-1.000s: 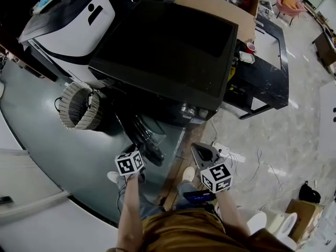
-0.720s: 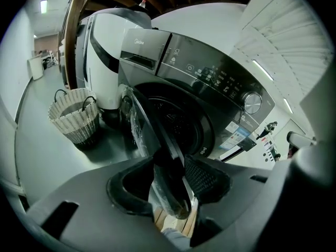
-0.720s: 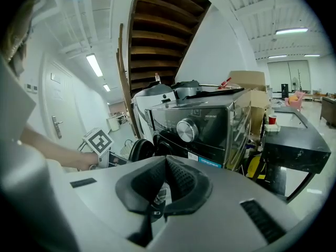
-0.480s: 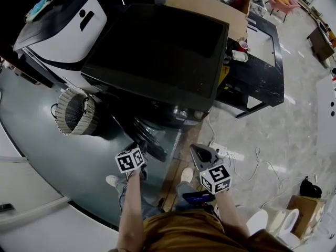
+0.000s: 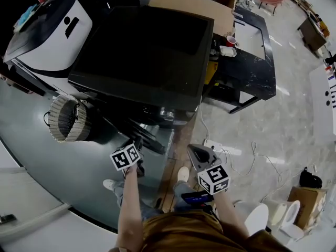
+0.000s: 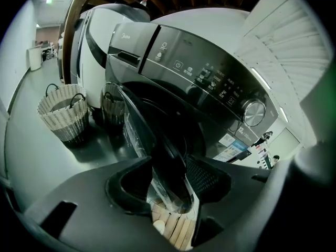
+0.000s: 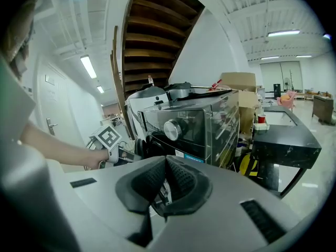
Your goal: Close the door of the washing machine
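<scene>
The black front-loading washing machine (image 5: 142, 51) fills the middle of the head view. Its round door (image 5: 149, 136) hangs open toward me. In the left gripper view the door (image 6: 137, 127) stands edge-on, and its lower rim passes between the jaws of my left gripper (image 6: 168, 185). Those jaws are opening wide and the pads do not press on the rim. My right gripper (image 5: 202, 154) hovers to the right of the door, shut on nothing (image 7: 165, 167). From the right gripper view I see the machine's front panel and dial (image 7: 173, 127).
A woven basket (image 5: 65, 118) stands on the floor left of the machine, also visible from the left gripper (image 6: 63, 112). A white appliance (image 5: 50, 28) is at back left. A cardboard box (image 5: 189, 1) and a black table (image 5: 252, 62) are at the right. Cables and a power strip (image 5: 212, 145) lie by my feet.
My left gripper has slid a little up and left along the machine's front. The whole scene has drifted left in the head view. The right gripper has hardly moved.
</scene>
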A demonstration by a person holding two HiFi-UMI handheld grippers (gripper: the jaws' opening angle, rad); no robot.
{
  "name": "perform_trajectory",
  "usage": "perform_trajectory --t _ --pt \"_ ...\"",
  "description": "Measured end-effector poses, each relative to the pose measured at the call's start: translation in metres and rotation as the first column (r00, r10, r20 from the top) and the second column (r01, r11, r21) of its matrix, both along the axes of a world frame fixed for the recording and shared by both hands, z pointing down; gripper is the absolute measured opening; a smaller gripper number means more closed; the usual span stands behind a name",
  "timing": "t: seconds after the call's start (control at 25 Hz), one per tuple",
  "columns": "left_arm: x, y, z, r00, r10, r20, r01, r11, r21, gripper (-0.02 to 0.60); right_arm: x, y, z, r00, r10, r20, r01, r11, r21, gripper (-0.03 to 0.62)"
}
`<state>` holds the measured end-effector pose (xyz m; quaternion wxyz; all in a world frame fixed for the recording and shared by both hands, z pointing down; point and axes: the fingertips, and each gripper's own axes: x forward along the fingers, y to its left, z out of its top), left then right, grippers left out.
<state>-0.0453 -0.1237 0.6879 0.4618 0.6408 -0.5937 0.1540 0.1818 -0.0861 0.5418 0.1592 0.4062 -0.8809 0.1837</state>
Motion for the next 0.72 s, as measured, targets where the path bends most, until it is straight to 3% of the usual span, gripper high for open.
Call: perform_trajectory --t 0.52,0.72 --pt "0.030 -0.042 -0.003 0.999 0.021 -0.043 -0.021 1.000 0.018 0.218 0.029 -0.001 0.004 0.999 0.051 -0.014 -0.051 0.999 -0.006 0.012" --pt "0.037 -0.065 -0.004 0.998 -0.008 -0.061 0.010 0.999 0.042 0.218 0.036 -0.004 0.005 0.998 0.065 -0.018 -0.065 0.998 -0.006 0.012"
